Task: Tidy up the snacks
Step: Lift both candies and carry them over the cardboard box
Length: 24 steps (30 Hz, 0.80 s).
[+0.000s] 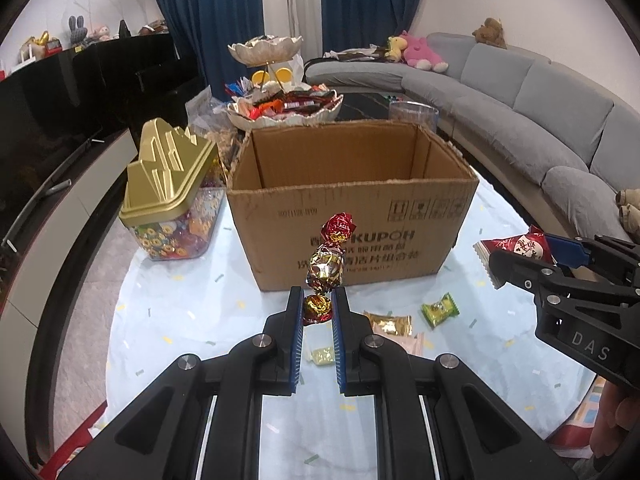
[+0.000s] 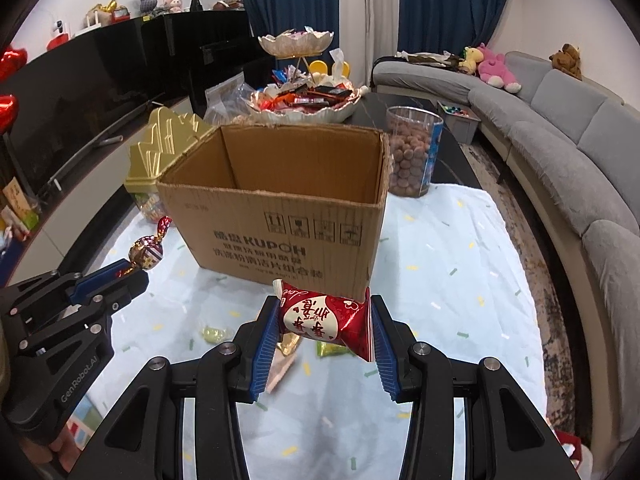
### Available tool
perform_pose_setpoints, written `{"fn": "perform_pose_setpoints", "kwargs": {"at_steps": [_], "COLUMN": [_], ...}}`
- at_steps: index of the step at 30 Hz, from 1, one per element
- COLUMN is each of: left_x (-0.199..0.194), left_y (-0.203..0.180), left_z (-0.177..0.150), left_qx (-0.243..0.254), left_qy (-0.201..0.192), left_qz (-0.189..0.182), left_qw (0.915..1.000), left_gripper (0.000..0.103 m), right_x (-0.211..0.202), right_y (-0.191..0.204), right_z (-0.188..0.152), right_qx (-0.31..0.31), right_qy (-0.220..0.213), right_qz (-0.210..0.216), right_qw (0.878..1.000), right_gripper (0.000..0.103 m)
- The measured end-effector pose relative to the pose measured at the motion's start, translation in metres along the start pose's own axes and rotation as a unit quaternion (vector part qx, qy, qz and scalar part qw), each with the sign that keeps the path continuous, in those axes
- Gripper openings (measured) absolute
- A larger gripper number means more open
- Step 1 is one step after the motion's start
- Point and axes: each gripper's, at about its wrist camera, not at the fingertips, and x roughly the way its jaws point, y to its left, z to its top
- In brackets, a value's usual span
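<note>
My left gripper (image 1: 317, 308) is shut on the twisted end of a foil-wrapped candy (image 1: 326, 266), red and gold, which sticks up above the fingers. It hangs in front of the open cardboard box (image 1: 352, 208). In the right wrist view the same candy (image 2: 147, 252) and left gripper (image 2: 130, 276) show at the left. My right gripper (image 2: 325, 316) is shut on a red and white snack packet (image 2: 326, 318), held crosswise between the blue pads, just before the box (image 2: 280, 216). The left wrist view shows that packet (image 1: 520, 246) at the right edge.
Small wrapped sweets lie on the pale blue cloth (image 1: 180, 320): a green one (image 1: 440, 310), a gold one (image 1: 390, 324), a pale one (image 1: 324, 356). A gold-lidded candy jar (image 1: 172, 196) stands left of the box, a tiered snack dish (image 1: 284, 108) behind, a clear tub of nuts (image 2: 412, 152) right.
</note>
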Motion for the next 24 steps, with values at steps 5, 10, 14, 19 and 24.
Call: {"fn": "perform_pose_setpoints", "kwargs": {"at_steps": [5,10,14,19,24], "left_x": [-0.003,-0.005,-0.006,-0.005,0.0], "left_y": [0.002,0.004,0.007,0.011,0.013], "left_z": [0.01,0.024,0.037,0.055,0.07], "left_qx": [-0.003,-0.01,-0.014,-0.018,-0.021], "left_qy": [-0.006,-0.01,-0.016,-0.021,-0.023], "left_qz": [0.003,0.005,0.007,0.011,0.012], "left_qw": [1.0,0.9999,0.9998,0.9996,0.9994], "left_gripper": [0.015,0.015,0.015,0.015,0.015], "right_x": [-0.005,-0.01,-0.012,-0.014,-0.012], "right_y": [0.0,0.002,0.003,0.003,0.002], "right_z": [0.01,0.021,0.033,0.051,0.07], "right_qx": [0.001,0.0,-0.002,-0.003,-0.002], "right_qy": [-0.01,-0.015,-0.02,-0.031,-0.041], "right_qz": [0.0,0.002,0.004,0.007,0.009], "right_qw": [1.0,1.0,1.0,0.999,0.999], "right_gripper": [0.045,0.045,0.045,0.045,0.045]}}
